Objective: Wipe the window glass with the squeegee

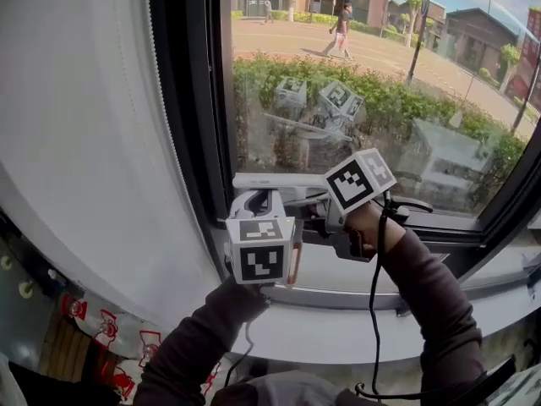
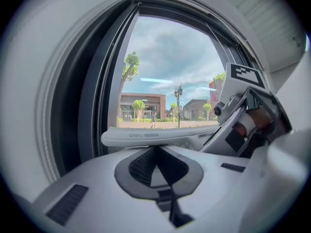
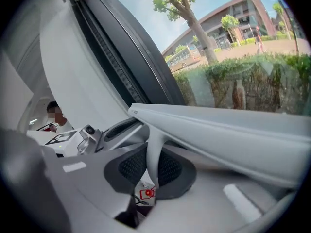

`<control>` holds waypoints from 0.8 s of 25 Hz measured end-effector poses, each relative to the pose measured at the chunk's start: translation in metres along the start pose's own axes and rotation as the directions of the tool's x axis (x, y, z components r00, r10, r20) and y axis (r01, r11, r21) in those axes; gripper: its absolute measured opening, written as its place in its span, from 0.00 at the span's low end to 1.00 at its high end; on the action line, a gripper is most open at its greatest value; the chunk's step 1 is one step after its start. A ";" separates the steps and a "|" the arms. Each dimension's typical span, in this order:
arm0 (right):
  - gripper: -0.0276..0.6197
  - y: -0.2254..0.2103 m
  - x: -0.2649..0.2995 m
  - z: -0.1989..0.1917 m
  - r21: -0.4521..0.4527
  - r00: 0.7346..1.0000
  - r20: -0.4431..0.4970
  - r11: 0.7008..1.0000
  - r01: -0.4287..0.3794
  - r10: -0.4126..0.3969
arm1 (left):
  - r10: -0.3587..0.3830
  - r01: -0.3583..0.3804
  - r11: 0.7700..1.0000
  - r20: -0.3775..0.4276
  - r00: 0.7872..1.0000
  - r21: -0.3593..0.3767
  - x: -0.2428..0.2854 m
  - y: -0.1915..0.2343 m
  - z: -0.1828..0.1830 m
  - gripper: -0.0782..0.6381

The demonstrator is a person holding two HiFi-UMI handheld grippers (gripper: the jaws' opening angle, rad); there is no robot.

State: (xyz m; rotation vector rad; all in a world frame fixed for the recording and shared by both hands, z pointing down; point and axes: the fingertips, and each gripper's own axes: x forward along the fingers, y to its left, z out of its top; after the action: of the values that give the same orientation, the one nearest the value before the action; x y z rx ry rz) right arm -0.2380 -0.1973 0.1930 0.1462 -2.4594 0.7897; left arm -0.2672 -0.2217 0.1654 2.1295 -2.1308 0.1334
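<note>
clear window glass (image 1: 380,91) behind slim white squeegee (image 3: 218,130)

Squeegee (image 1: 272,181) before window glass (image 1: 380,83), above sill (image 1: 338,332)

Only legible mark: small raised lettering on squeegee (image 2: 155,136) head, left of centre, in left gripper view. Pale on pale, reads probably "deli", with short embossed bar beside it. Same head in right gripper view shows tiny mark near its tip, too blurred to read.

Left marker cube (image 1: 260,250) and right marker cube (image 1: 359,180): black-and-white square code patterns, no letters or digits.

Red street banner (image 1: 533,34) beyond glass, far right in head view: print too small to read.
</note>
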 end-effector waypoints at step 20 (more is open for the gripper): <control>0.08 0.067 -0.101 0.184 -0.226 0.972 0.211 0.962 0.151 -0.103 | -0.057 0.073 0.996 0.271 0.961 -0.049 -0.002 0.011 0.172 0.11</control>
State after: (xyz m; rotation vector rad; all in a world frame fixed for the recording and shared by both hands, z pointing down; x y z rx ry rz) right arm -0.2563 -0.2525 -0.0199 0.3017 -2.6779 0.4333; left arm -0.2829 -0.2460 -0.0045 2.2937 -2.1670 -0.2377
